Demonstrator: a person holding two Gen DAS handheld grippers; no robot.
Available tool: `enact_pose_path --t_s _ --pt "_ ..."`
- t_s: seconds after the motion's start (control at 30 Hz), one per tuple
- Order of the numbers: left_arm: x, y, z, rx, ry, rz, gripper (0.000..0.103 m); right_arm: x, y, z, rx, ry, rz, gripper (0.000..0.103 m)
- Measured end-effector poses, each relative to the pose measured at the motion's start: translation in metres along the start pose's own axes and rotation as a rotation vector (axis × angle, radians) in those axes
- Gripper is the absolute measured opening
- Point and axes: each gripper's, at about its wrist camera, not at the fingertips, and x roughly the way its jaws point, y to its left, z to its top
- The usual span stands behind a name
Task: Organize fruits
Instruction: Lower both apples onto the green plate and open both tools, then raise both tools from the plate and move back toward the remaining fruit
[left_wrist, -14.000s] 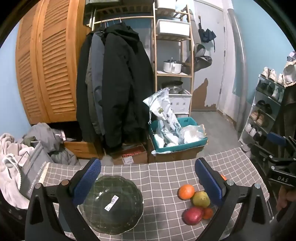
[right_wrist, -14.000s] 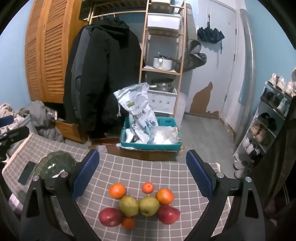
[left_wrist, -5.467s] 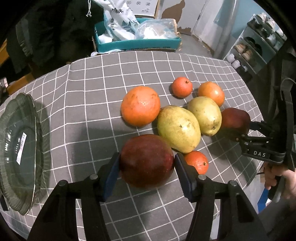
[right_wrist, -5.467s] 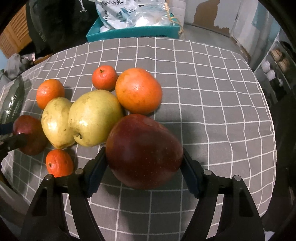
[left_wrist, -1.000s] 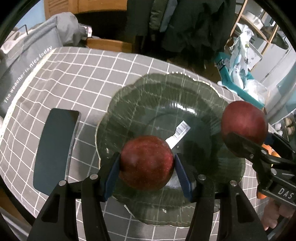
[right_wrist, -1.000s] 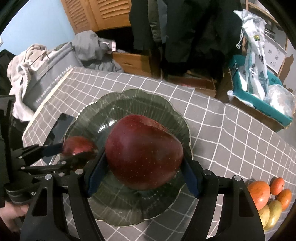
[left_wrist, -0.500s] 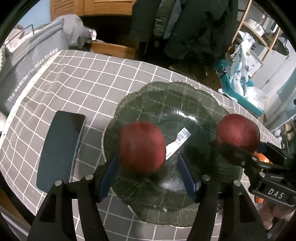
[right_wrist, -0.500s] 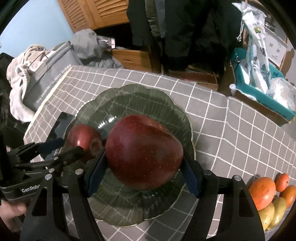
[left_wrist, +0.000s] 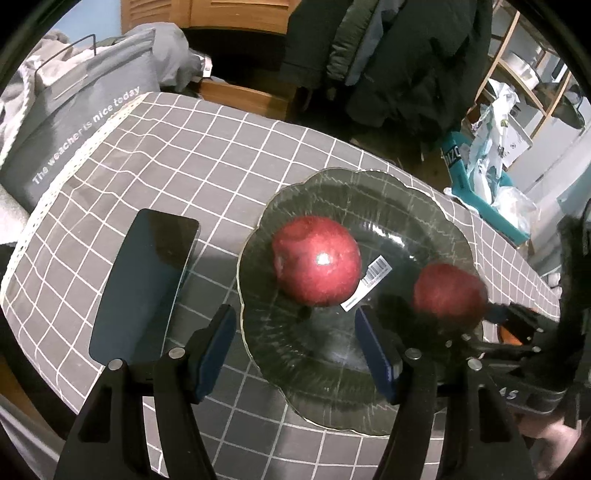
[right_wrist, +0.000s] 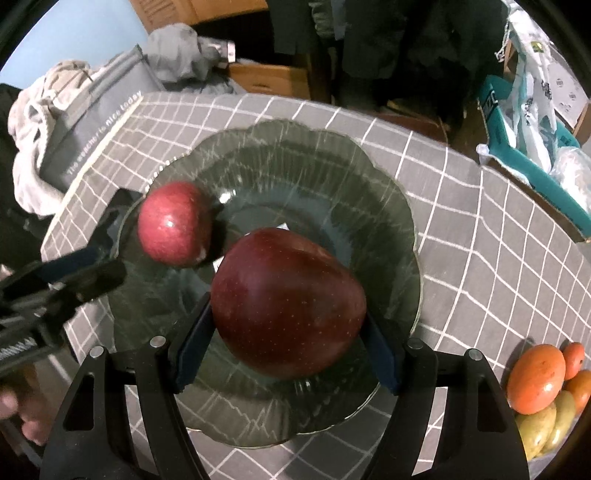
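Note:
A bright red apple (left_wrist: 317, 260) lies by itself on the left part of the dark green glass plate (left_wrist: 332, 369), beside the barcode sticker. My left gripper (left_wrist: 293, 321) is open just short of it, and its pads do not touch the fruit. A larger dark red apple (right_wrist: 288, 302) is clamped between the blue pads of my right gripper (right_wrist: 286, 314), low over the right half of the plate (right_wrist: 388, 206). From the right wrist, the loose apple (right_wrist: 175, 223) shows at the plate's left, with the left gripper (right_wrist: 107, 266) beside it.
A dark phone (left_wrist: 147, 284) lies on the checked cloth left of the plate. A grey bag (left_wrist: 81, 122) leans at the table's far left edge. Oranges (right_wrist: 535, 376) and pears (right_wrist: 543, 424) sit in a cluster at the right. A teal box (right_wrist: 535, 158) stands beyond the table.
The left jaws opened and let the bright apple go onto the plate, then drew back from it. The right gripper sank closer to the plate with its apple.

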Motion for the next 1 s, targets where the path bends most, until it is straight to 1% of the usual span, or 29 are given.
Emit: enact_pose_path --t_s 0.17,0.2,0.33,0.47,0.53,0.67,0.77,0.83,0.93,1.0 --pt "-0.003 -0.001 0.000 0.009 -0.011 -0.001 0.068 0.009 0.005 -0.005 -0.044 0.028 -0.015 0.076" --pt "-0.004 -0.001 0.000 0.013 -0.013 0.001 0.068 0.009 0.007 -0.007 -0.061 0.022 -0.023 0.076" --pt "-0.006 0.002 0.001 0.009 -0.014 -0.001 0.068 -0.003 0.007 -0.004 -0.058 -0.027 0.009 0.085" --pt "-0.010 0.004 0.001 0.013 -0.024 0.003 0.068 -0.010 0.007 0.000 -0.066 -0.051 0.012 0.086" --pt "-0.012 0.004 0.000 0.019 -0.029 0.007 0.068 -0.017 0.005 0.000 -0.058 -0.074 0.030 0.086" --pt "-0.019 0.003 -0.001 0.014 -0.036 0.004 0.068 -0.042 -0.001 0.000 -0.034 -0.146 0.046 0.086" --pt "-0.026 -0.003 -0.002 0.014 -0.045 -0.012 0.068 -0.061 -0.004 -0.001 -0.021 -0.189 0.028 0.086" --pt "-0.032 -0.011 -0.001 0.029 -0.058 -0.020 0.068 -0.076 -0.006 -0.003 -0.011 -0.223 0.004 0.086" --pt "-0.042 -0.027 -0.001 0.060 -0.082 -0.032 0.075 -0.100 -0.011 -0.006 0.001 -0.271 -0.037 0.086" --pt "-0.050 -0.039 -0.003 0.089 -0.100 -0.043 0.075 -0.115 -0.015 -0.010 0.011 -0.302 -0.060 0.086"
